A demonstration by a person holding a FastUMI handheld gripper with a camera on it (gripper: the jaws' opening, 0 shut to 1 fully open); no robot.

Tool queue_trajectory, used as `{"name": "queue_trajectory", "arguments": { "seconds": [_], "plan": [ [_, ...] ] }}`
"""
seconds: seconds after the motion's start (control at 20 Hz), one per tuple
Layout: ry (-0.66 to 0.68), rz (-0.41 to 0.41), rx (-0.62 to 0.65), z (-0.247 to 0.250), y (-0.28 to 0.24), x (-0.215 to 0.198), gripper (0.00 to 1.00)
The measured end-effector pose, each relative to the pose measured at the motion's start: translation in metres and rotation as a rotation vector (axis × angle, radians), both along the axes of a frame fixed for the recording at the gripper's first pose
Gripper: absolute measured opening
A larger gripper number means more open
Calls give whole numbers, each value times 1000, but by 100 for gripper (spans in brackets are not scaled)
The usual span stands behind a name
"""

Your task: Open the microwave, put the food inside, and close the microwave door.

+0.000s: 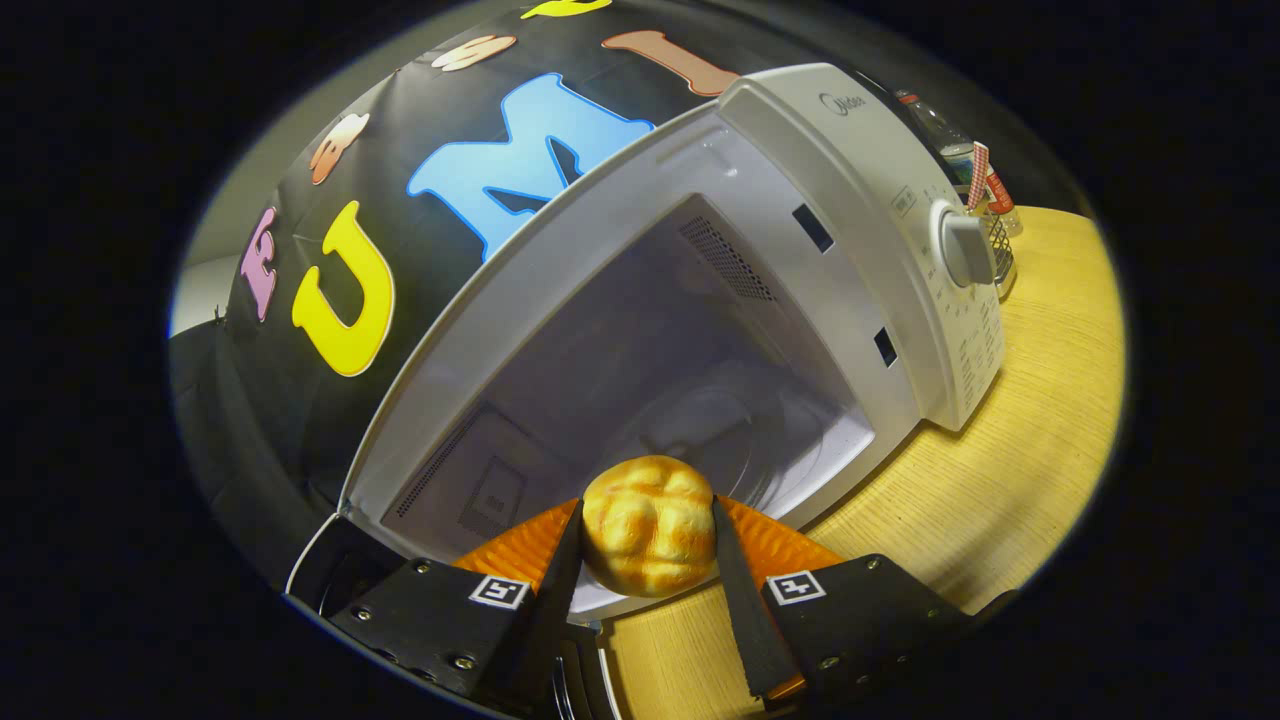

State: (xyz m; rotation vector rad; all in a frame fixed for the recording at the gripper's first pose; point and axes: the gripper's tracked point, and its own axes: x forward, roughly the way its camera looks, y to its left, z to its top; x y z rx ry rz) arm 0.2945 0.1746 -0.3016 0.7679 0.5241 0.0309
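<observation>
Bread bun point(649, 524), golden and scored across its top, sits pinched between the two fingers of the claw point(648, 548), each finger pressing one flank so the roll rides level and cannot slip as it is carried forward. It hangs just at the front sill of the microwave point(800, 300), over the lip of the cavity and not yet inside. The microwave cavity point(640, 370) stands open and bare, its round glass turntable point(720, 425) lying just beyond the bun, which is the likely place to set it. The door is swung away to the left of the fingers; only its edge seems to show near the left finger, and I cannot tell its exact angle. The control panel with its round dial point(966, 248) is on the right of the opening. The oven rests on a pale wooden desk point(1010, 470), and behind it stand a bottle point(940, 130) and a small wire holder point(1000, 245). Opening looks done; by my reckoning, placing the food is the step in hand, with closing the door left.
</observation>
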Motion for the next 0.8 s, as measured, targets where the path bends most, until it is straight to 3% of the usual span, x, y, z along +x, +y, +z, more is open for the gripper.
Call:
{"name": "queue_trajectory", "arguments": {
  "seconds": [0.35, 0.5, 0.7, 0.8],
  "plan": [
    [29, -44, -14, -17, 3, 23, 71],
    [32, -52, -22, -20, 4, 27, 77],
    [9, -63, -78, -15, 0, 29, 97],
    [11, -53, -86, -13, 1, 26, 97]
  ]
}}
